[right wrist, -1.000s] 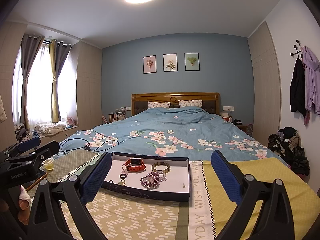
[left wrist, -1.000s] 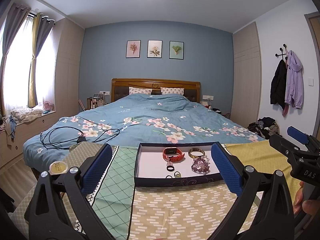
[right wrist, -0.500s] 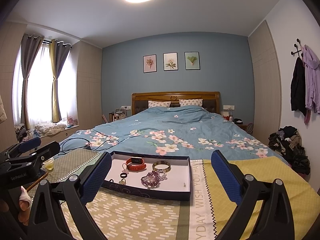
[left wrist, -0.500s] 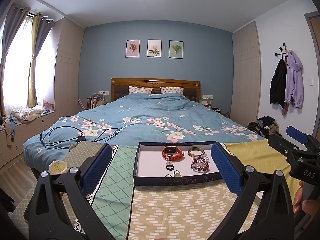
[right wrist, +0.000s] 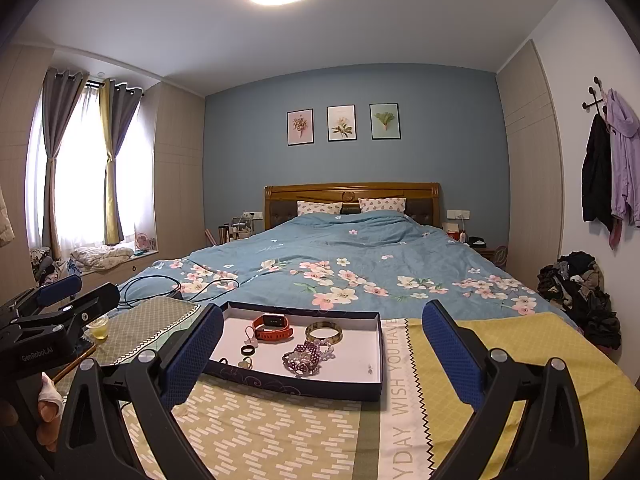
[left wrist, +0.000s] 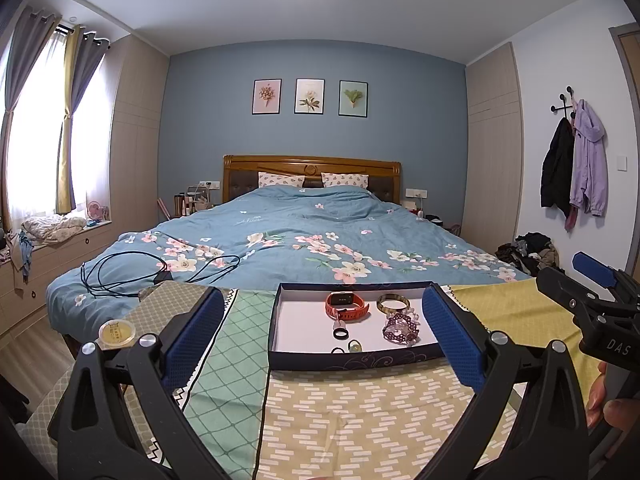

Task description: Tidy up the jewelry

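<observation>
the jewelry is all lying inside the shallow dark-rimmed tray (left wrist: pixel 352 360), which is sitting on the patterned cloth (left wrist: pixel 360 420) toward the cloth's far edge, next to the bed. the orange watch band (left wrist: pixel 346 306) and the gold bangle (left wrist: pixel 394 303) are resting near the tray's far wall, the purple beaded bracelet (left wrist: pixel 400 328) toward its right side, and the black ring (left wrist: pixel 341 333) and a small charm (left wrist: pixel 354 346) near the front wall (probably gathered there so small pieces are not rolling off). whether this is a sorted result or a pile awaiting sorting, i cannot judge. the left gripper (left wrist: pixel 320 332) is hovering spread wide and carrying nothing, framing the tray; the right gripper (right wrist: pixel 320 344) is likewise gaping and empty, facing it from the near edge.
</observation>
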Available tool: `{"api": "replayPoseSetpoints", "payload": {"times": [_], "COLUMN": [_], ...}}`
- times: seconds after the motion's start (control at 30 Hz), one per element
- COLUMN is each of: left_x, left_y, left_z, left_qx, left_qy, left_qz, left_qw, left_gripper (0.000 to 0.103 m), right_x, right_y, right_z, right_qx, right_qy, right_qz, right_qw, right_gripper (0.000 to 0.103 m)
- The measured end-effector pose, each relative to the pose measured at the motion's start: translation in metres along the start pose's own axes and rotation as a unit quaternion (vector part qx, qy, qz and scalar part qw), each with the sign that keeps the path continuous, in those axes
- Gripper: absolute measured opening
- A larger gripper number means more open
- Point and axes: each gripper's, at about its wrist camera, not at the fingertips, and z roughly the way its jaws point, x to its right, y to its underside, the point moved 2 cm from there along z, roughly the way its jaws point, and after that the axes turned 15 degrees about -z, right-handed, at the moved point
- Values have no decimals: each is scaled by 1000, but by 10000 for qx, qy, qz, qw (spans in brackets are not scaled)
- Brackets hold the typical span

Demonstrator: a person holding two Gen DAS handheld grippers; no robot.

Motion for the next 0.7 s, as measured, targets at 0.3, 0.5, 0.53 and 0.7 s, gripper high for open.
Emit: {"api": "replayPoseSetpoints", "payload": {"times": [0.3,0.5,0.53,0.7], "left_x": [-2,-3,-4,-16], "left_y": [4,8,8,14], "left_z": [-1,4,6,28], "left_qx": [27,-129,-202,-688], "left_qy": [-61,-49,-46,-141], "left_qz": [19,31,18,-83], "left_qw": [10000,9999,9998,9975], "left_gripper": [98,98,98,98], "right_x": [-1,-2,-1,28], "right_y": [1,4,5,27], "right_z": [0,2,4,30], "right_qx": [-18,-79,-133,-1017], "right_qy": [-24,-71,-99,-126], "right_qz": [3,-16,-41,-106], "right_qw": [10000,9999,9999,9947], "right_gripper": [96,96,96,96]}}
